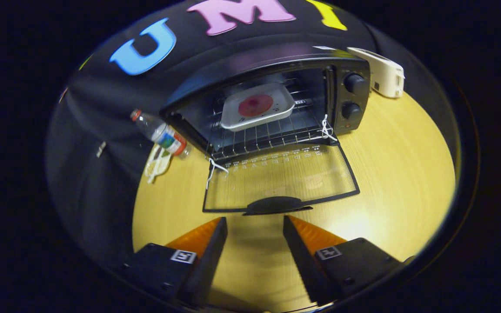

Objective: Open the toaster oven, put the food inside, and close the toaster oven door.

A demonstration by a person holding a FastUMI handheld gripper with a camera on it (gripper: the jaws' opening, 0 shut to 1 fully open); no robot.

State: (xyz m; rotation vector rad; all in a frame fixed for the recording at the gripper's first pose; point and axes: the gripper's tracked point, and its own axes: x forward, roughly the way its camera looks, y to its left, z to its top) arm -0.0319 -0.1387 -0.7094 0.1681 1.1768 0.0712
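Claw: claw hangs over the bare wood with its two wedge-shaped fingers spread wide and nothing between them; ribbed faces run along their outer slopes, and each boxy base carries a small square marker.
Oven: black metal toaster oven stands beyond the fingers, boxy, with two round knobs stacked on its right-hand panel.
Door: glass oven door lies folded flat on the surface, dark-framed, see-through, its curved black handle just ahead of the fingertips; white string is knotted at both hinge corners.
Food: flat round red food sits on a pale square tray with rounded corners, which rests on the wire rack inside the oven.
Surface: smooth, light yellow wood-grain surface with a glossy glare patch.
Bottle: clear plastic bottle with a red cap and coloured label leans left of the oven.
Device: white boxy plastic device sits behind the oven's right side.
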